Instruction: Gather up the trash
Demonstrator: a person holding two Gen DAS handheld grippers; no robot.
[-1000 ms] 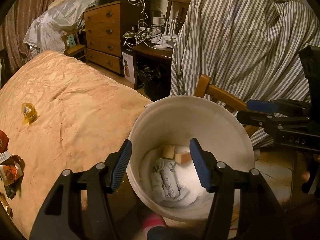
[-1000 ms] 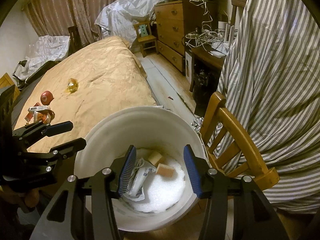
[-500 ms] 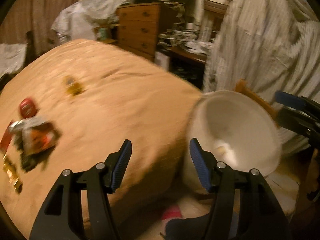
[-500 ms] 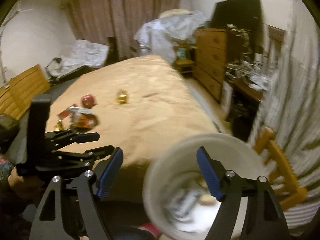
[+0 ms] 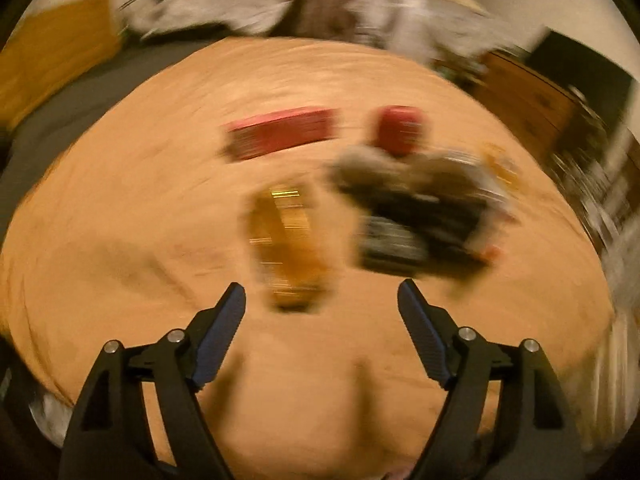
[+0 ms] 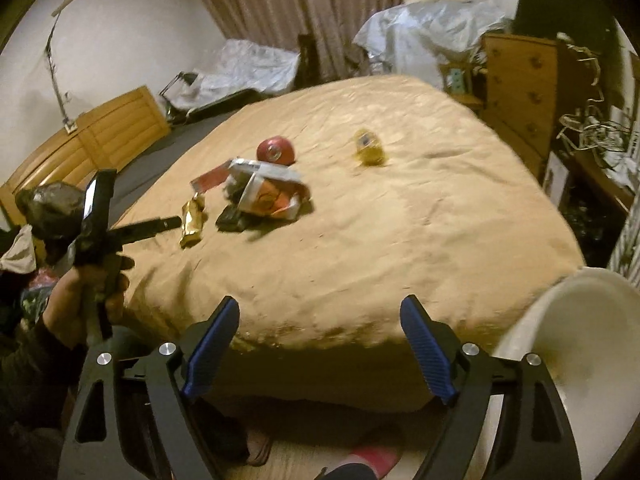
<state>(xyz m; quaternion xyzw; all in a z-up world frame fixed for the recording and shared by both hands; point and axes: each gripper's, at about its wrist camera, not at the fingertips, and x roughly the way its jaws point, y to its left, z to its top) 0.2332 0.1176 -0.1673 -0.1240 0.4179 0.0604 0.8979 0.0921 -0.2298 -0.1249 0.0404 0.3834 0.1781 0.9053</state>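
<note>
Near the bed's [image 6: 400,216] left edge lie gold wrapper [image 6: 193,219] and crumpled packaging [image 6: 264,196]; left gripper [image 5: 322,312] and right gripper [image 6: 320,332] both gape, holding nothing.

My left gripper [image 5: 322,304] jaws wide apart over bed [image 6: 400,220]; gold wrapper [image 5: 286,248] just ahead between them, dark wrapper pile [image 5: 420,224] right of it, red box [image 5: 280,132] and red can [image 5: 400,128] beyond. Right gripper [image 6: 320,320] off bed edge; white bucket [image 6: 580,320] close on right. Bare bedspread ahead.
</note>
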